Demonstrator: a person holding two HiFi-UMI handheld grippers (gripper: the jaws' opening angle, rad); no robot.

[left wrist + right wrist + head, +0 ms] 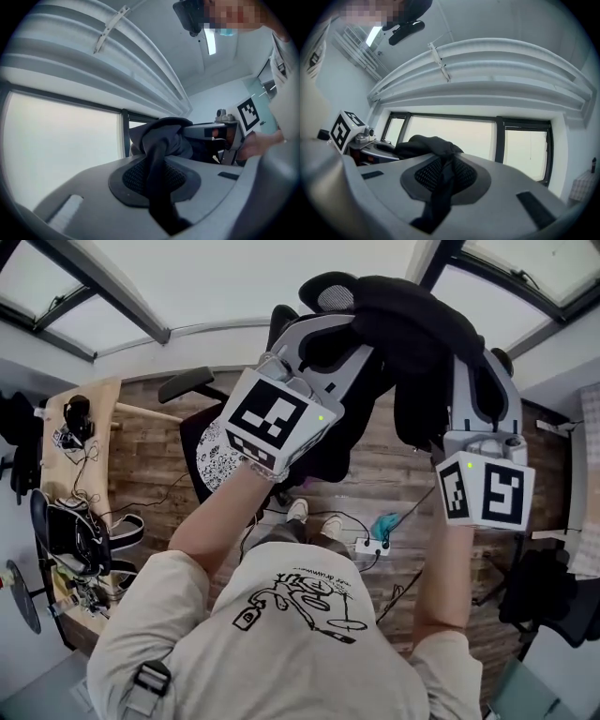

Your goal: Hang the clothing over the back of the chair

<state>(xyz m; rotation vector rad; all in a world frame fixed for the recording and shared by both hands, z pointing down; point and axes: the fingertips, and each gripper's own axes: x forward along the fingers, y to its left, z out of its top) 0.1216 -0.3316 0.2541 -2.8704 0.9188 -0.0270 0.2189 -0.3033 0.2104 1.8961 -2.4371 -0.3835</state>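
While both tools are clamped on cloth, we hold the black garment (pixel 422 334) spread between them at twelve to one o'clock, high above the floor. The left tool (pixel 157 180) has its jaws shut on a dark fold running through its pads, and the right tool (pixel 440 183) pinches another fold the same way. We judge the two grips are kept apart so the fabric opens wide enough to drape. Beyond and below, at about eleven o'clock, stands the office chair (pixel 220 460); its back is mostly hidden behind the left tool. The wooden floor (pixel 150 456) around it gives room, though the cluttered table (pixel 89 427) at nine o'clock and a power strip (pixel 370 545) near our feet bound it.
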